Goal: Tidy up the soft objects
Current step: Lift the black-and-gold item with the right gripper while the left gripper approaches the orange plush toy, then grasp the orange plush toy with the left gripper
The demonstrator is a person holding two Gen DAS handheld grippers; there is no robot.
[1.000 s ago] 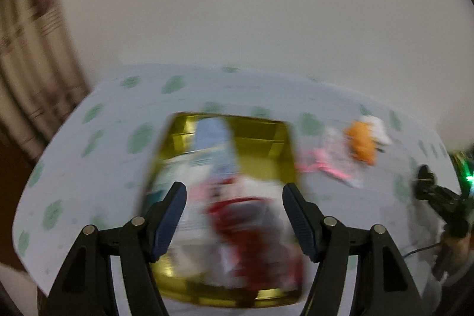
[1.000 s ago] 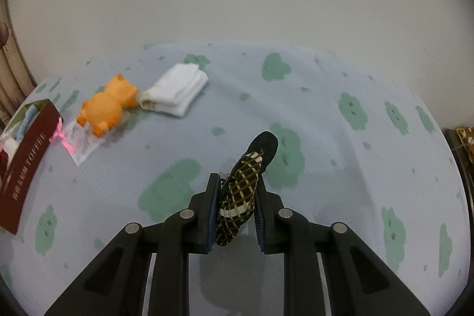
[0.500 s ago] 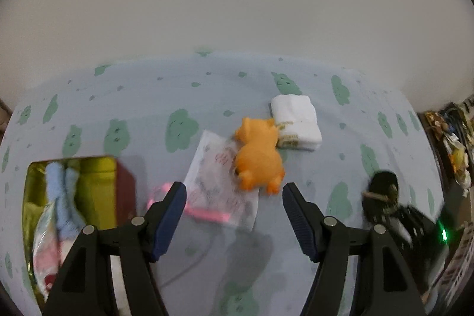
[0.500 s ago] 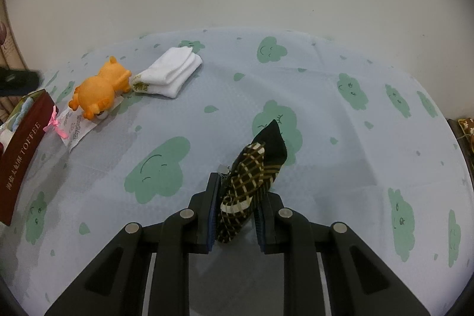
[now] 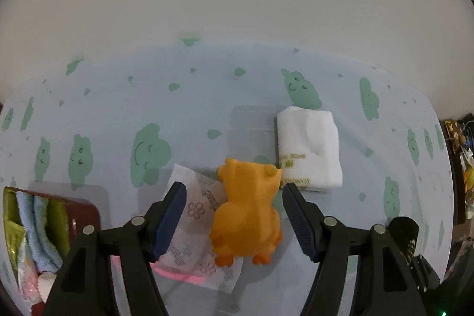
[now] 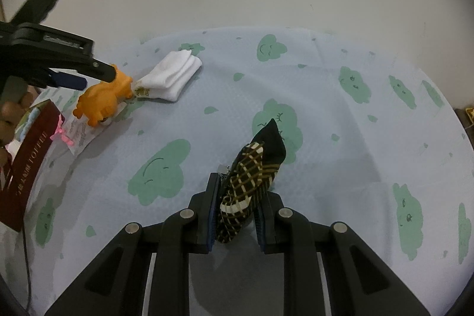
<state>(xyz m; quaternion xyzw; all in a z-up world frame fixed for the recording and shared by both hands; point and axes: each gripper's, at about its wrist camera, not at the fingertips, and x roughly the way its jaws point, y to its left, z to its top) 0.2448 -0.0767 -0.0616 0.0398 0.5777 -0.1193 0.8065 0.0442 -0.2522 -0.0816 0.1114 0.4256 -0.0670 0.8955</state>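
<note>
An orange plush toy (image 5: 247,211) lies on a printed plastic bag (image 5: 195,239) on the blue cloth. My left gripper (image 5: 234,221) is open, its jaws to either side of the toy, above it. A folded white towel (image 5: 308,148) lies just beyond the toy. My right gripper (image 6: 237,215) is shut on a black plaid sock (image 6: 251,179) and holds it above the cloth. The toy (image 6: 102,99), the towel (image 6: 171,76) and the left gripper (image 6: 89,76) also show in the right wrist view.
A dark red tin box (image 5: 83,212) with gold lining holds blue cloths (image 5: 35,227) at the left; it also shows in the right wrist view (image 6: 26,165). The table's cloth (image 6: 355,138) has green cloud prints. A white wall stands behind. Clutter (image 5: 459,144) sits off the right edge.
My left gripper has swung from over the tin box to the right and come down around the orange toy. My right gripper has lifted the sock slightly and kept hold.
</note>
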